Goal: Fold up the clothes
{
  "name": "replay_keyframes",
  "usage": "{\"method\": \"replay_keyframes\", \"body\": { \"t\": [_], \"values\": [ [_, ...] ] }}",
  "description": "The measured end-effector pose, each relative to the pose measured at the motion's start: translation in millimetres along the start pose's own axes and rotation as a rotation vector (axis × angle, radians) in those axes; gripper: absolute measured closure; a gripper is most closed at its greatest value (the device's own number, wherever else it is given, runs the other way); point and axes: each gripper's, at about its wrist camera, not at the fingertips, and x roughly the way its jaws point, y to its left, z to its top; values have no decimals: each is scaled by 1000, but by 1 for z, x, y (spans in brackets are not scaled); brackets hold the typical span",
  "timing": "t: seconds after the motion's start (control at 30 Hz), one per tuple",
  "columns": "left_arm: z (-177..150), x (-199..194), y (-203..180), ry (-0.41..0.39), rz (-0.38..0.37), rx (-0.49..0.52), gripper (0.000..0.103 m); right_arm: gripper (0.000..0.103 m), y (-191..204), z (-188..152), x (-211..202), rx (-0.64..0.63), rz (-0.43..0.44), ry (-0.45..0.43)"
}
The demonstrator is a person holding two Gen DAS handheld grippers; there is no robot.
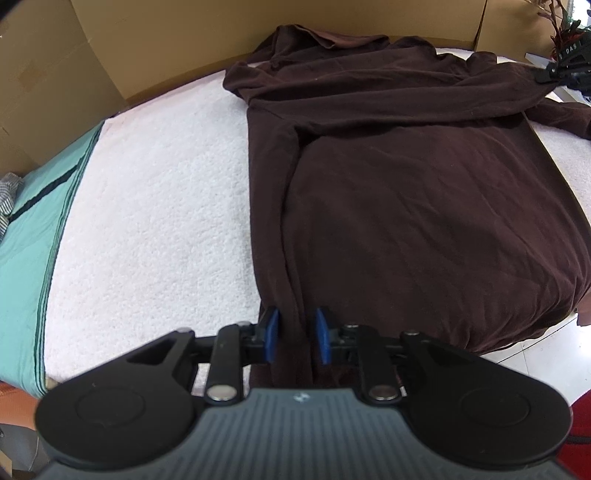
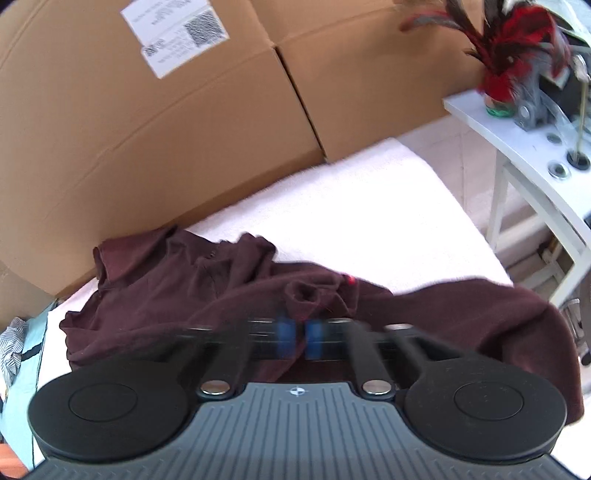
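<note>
Nearest the left wrist camera, the left gripper (image 1: 295,334) pointed steeply down at the near edge of a dark brown shirt (image 1: 424,206), its blue pads (image 1: 272,332) set on either side of a long fold of the fabric that ran back along the garment's left side. A narrow gap showed between each pad and the fold, so the jaws stood partly apart and were not pressing the cloth. The shirt lay spread on a white fuzzy towel (image 1: 155,206), collar end far from the camera and close against the cardboard boxes (image 1: 74,62), one sleeve trailing off to the right. A teal cloth (image 1: 33,229) lay beside the towel on the left.

In the blurred right wrist view, the right gripper (image 2: 298,338) had its blue pads nearly together, closed. A bunched piece of the shirt rose just beyond the tips; whether the pads actually pinched it cannot be told. Behind stood boxes with a white shipping label (image 2: 177,33), and to the right a white table (image 2: 517,147) carrying red and black feathers (image 2: 517,40)
</note>
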Motion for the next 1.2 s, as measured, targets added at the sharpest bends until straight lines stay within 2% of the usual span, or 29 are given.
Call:
{"method": "replay_keyframes", "body": {
  "t": [0.2,0.37,0.5,0.7,0.77,0.8,0.83,0.93,1.07,1.13,1.2],
  "values": [
    [6,-14,2,-36,0,-26,88,99,21,25,-24,-59,71,-92],
    [13,-23,0,-55,-42,-53,88,99,47,64,-52,-97,176,-218],
    [15,-18,-13,-47,-71,-32,88,99,69,96,-75,-122,258,-309],
    [22,-17,-30,-56,-111,6,87,99,90,116,-83,-194,281,-336],
    [34,-25,-26,-91,-106,29,80,99,91,117,-83,-201,285,-331],
    [42,-30,-22,-112,-99,49,74,99,91,115,-83,-202,282,-325],
    [51,-34,-16,-137,-88,82,73,99,91,114,-82,-204,278,-320],
    [82,-41,1,-214,-27,210,74,99,94,110,-82,-208,263,-313],
    [131,-18,32,-218,-53,293,74,99,93,103,-87,-182,241,-311],
    [152,-1,36,-228,-38,381,75,99,89,101,-90,-163,227,-311],
    [170,18,31,-226,-44,527,73,99,83,98,-94,-146,204,-306]
  ]
}}
